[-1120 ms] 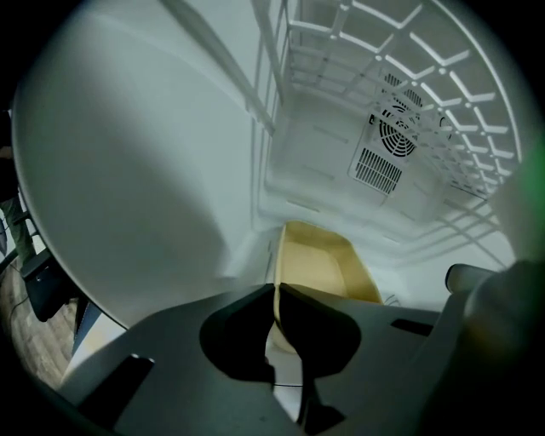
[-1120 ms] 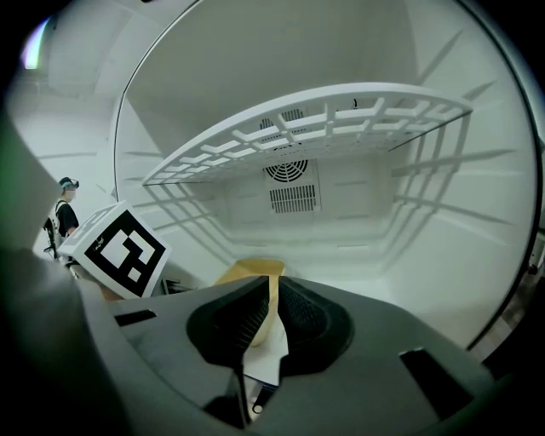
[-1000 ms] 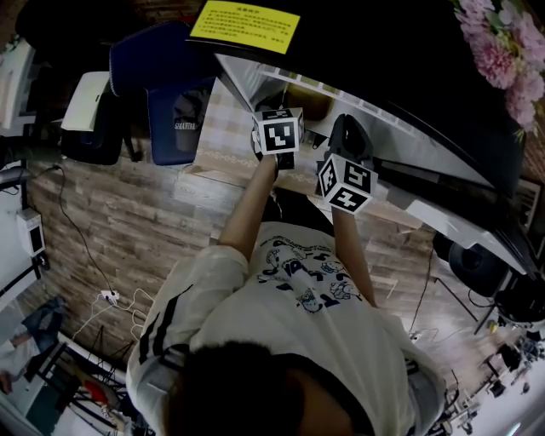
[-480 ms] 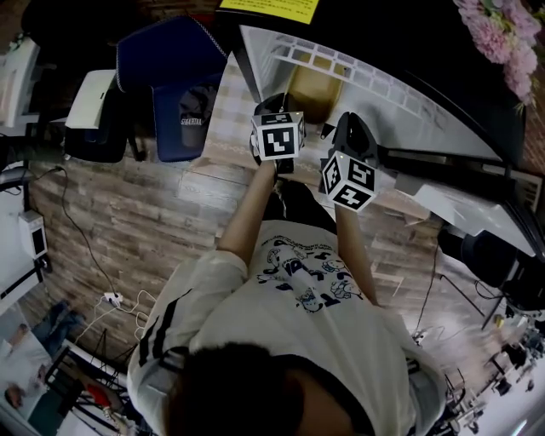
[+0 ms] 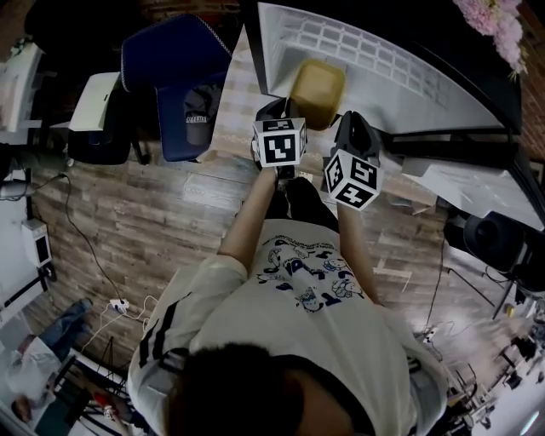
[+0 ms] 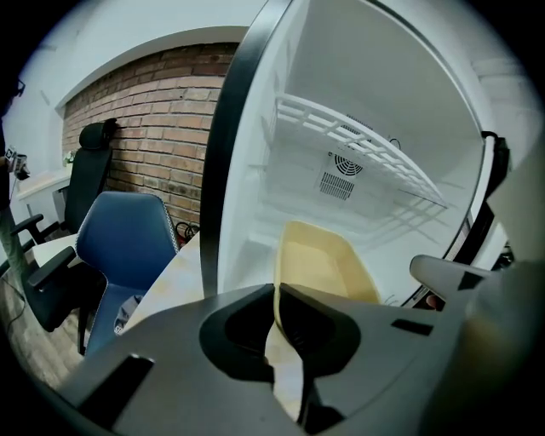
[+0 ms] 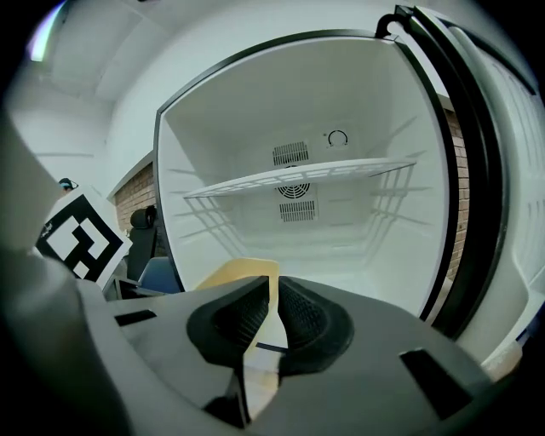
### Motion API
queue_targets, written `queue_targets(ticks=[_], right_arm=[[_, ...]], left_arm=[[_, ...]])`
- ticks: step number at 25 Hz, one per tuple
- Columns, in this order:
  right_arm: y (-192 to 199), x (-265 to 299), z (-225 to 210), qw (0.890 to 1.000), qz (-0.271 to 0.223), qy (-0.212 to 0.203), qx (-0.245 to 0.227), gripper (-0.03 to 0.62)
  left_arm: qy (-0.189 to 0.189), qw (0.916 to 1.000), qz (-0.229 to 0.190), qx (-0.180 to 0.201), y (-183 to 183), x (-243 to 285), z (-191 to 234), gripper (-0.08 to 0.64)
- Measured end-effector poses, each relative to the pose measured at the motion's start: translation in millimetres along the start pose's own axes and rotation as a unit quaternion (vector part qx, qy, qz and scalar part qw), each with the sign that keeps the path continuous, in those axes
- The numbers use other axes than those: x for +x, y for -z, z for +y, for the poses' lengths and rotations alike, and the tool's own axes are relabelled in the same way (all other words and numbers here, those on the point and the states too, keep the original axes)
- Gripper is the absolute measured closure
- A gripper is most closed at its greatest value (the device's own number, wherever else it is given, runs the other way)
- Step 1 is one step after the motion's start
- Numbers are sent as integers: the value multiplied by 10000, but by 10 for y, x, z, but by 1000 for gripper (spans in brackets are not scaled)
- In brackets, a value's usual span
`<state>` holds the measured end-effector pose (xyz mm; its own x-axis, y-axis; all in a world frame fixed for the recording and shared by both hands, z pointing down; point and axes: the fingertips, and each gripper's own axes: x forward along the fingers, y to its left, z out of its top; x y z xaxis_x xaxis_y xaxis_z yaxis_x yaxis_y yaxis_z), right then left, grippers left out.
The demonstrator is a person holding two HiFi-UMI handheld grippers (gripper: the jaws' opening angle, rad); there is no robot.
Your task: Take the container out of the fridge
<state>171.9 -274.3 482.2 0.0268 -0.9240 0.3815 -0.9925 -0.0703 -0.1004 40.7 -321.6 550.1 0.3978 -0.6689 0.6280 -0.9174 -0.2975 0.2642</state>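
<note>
Left claw (image 6: 277,287) and right claw (image 7: 268,281) both pinch the pale yellow, open container (image 5: 317,82).

Jaws of right gripper (image 7: 274,296) clamp container (image 7: 242,272) rim; fridge (image 7: 341,234) open behind.

A blue padded chair with a rounded back (image 5: 174,64) stands on the wood-plank floor (image 5: 136,230), a dark cap (image 5: 197,128) lying on its seat. Behind it runs a red brick wall (image 6: 162,119), with a black office chair (image 6: 81,170) nearby. Pink flowers (image 5: 498,25) fill the upper right corner.

Yellow container (image 5: 318,92) now higher, more fully in view before fridge (image 5: 400,72).
</note>
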Motion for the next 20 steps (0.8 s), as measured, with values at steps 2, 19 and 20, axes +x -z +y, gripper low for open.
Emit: queue_targets(ticks=[2, 19, 20], right_arm=[[8, -91, 26, 10000, -37, 35, 22, 541], [166, -641, 146, 9997, -166, 191, 36, 541], [167, -663, 151, 9996, -181, 197, 42, 541]], left_arm=[[47, 10000, 0, 23, 42, -89, -17, 531], [308, 9994, -53, 147, 370, -617, -109, 531], [322, 9993, -52, 163, 383, -637, -117, 531]])
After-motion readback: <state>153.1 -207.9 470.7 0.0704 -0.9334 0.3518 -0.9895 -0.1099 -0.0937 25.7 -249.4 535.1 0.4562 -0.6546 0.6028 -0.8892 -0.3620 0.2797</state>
